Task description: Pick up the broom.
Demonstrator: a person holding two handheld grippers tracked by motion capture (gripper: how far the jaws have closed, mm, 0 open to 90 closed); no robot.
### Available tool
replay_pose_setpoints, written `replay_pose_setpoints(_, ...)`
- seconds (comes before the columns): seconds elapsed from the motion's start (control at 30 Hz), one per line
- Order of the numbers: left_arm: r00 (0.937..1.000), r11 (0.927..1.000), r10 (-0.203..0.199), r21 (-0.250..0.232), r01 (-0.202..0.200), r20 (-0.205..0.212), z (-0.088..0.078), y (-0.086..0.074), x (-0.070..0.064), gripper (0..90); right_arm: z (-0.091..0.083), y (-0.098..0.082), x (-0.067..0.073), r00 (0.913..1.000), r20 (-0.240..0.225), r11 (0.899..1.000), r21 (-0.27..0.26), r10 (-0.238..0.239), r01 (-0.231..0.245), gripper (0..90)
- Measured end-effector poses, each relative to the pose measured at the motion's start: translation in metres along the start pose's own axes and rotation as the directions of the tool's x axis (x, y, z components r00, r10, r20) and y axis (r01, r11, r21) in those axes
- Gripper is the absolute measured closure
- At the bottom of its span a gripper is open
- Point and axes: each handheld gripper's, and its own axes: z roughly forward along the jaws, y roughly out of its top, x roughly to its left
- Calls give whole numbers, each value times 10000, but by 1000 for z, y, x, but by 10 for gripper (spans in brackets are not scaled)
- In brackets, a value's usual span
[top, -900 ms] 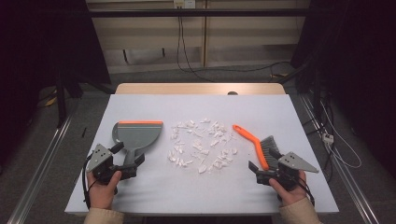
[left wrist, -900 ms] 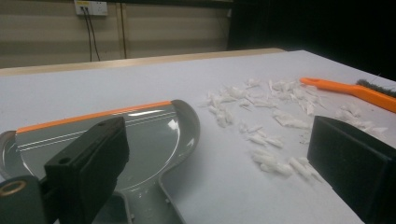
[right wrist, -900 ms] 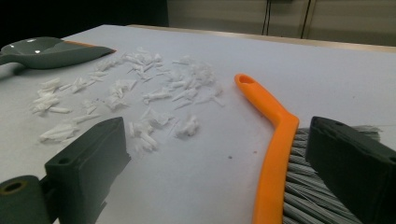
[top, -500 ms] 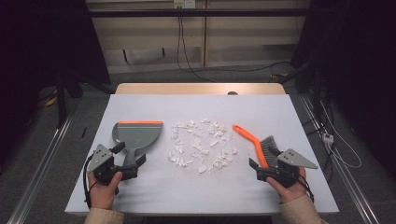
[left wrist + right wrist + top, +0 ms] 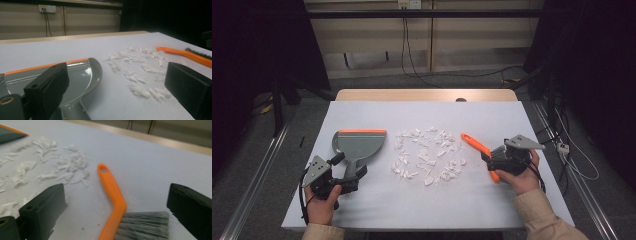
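The right gripper (image 5: 493, 161) is held with jaws wide apart, the orange-handled brush with grey bristles (image 5: 115, 202) lying between them, ungripped. The left gripper (image 5: 354, 174) is likewise spread, with the grey plastic dustpan (image 5: 75, 77) just ahead of its left jaw and white paper scraps (image 5: 140, 67) scattered beyond.

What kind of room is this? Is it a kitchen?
Probably not a kitchen. It looks like a lab or workshop test bench: a plain white table set out with just a dustpan, a brush and white scraps, with cables running down from wall sockets.
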Motion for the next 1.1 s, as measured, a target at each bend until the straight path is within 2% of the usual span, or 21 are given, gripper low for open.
replay_pose_setpoints(0.03, 10000, 10000, -4, -4, 4, 2, 0, 0, 0, 52, 6, 4, -3, 10000, 3, 9994, 320, 93, -93, 37)
replay_pose_setpoints(0.1, 10000, 10000, 22, 10, -22, -15, 0, 1, 0, 52, 17, 9, -10, 9992, -303, 9963, 821, 277, -251, 59)
replay_pose_setpoints(0.17, 10000, 10000, 32, 19, -32, -13, 0, 1, 0, 52, 29, 14, -14, 9980, -539, 9880, 1527, 336, -250, 108)
replay_pose_setpoints(0.2, 10000, 10000, 31, 25, -31, -3, 0, 1, 0, 52, 34, 16, -15, 9984, -496, 9818, 1891, 255, -157, 125)
replay_pose_setpoints(0.3, 10000, 10000, 6, 37, -6, 8, -1, 0, 0, 51, 47, 19, -19, 9982, -542, 9599, 2773, -274, 414, 259)
replay_pose_setpoints(0.33, 10000, 10000, -19, 24, 19, 9, -1, 0, 1, 51, 47, 19, -19, 9982, -542, 9599, 2773, -274, 414, 259)
replay_pose_setpoints(0.37, 10000, 10000, -21, 24, 21, 2, -1, 0, 1, 52, 52, 20, -21, 9967, -776, 9422, 3314, -248, 492, 361)
replay_pose_setpoints(0.43, 10000, 10000, -28, 27, 28, 0, -1, 0, 2, 52, 55, 21, -21, 9966, -803, 9384, 3425, -184, 450, 394)
replay_pose_setpoints(0.47, 10000, 10000, -33, 38, 33, 5, -1, 0, 2, 52, 56, 21, -21, 9954, -940, 9333, 3556, -177, 502, 427)
replay_pose_setpoints(0.5, 10000, 10000, -39, 48, 39, 7, -1, 0, 2, 52, 56, 21, -21, 9954, -940, 9333, 3556, -177, 502, 427)
replay_pose_setpoints(0.53, 10000, 10000, -20, 79, 20, 14, 0, 0, 2, 52, 57, 23, -20, 9954, -946, 9258, 3747, -162, 506, 479)
replay_pose_setpoints(0.67, 10000, 9999, 42, 119, -42, 32, 0, 0, 0, 52, 61, 25, -19, 9962, -854, 9095, 4126, -165, 505, 487)
replay_pose_setpoints(0.7, 10000, 9999, 44, 112, -44, 37, 0, 0, 0, 52, 61, 25, -19, 9962, -854, 9095, 4126, -165, 505, 487)
replay_pose_setpoints(0.73, 10000, 9999, 45, 109, -45, 39, 0, 0, 0, 52, 62, 26, -18, 9957, -922, 9006, 4325, -25, 423, 496)
replay_pose_setpoints(0.77, 10000, 9999, 42, 104, -42, 37, 0, 0, 0, 52, 62, 26, -18, 9957, -922, 9006, 4325, -25, 423, 496)
replay_pose_setpoints(0.87, 10000, 10000, -10, 93, 9, 29, 0, 0, 1, 52, 63, 25, -17, 9967, -795, 8904, 4525, -139, 485, 546)
replay_pose_setpoints(0.9, 10000, 10000, -24, 96, 24, 34, 0, 0, 1, 52, 63, 25, -17, 9967, -795, 8904, 4525, -139, 485, 546)
replay_pose_setpoints(0.97, 10000, 9999, 61, 146, -62, 50, 0, 0, 1, 52, 64, 24, -18, 9979, -649, 8848, 4650, 14, 290, 558)
replay_pose_setpoints(1.03, 10000, 9999, 33, 143, -34, 72, 1, -1, 1, 52, 64, 23, -18, 9982, -511, 8736, 4867, 322, -33, 556)
replay_pose_setpoints(1.1, 10000, 9999, 7, 144, -8, 86, 2, -1, 0, 52, 64, 23, -18, 9984, -466, 8680, 4965, 330, -55, 553)
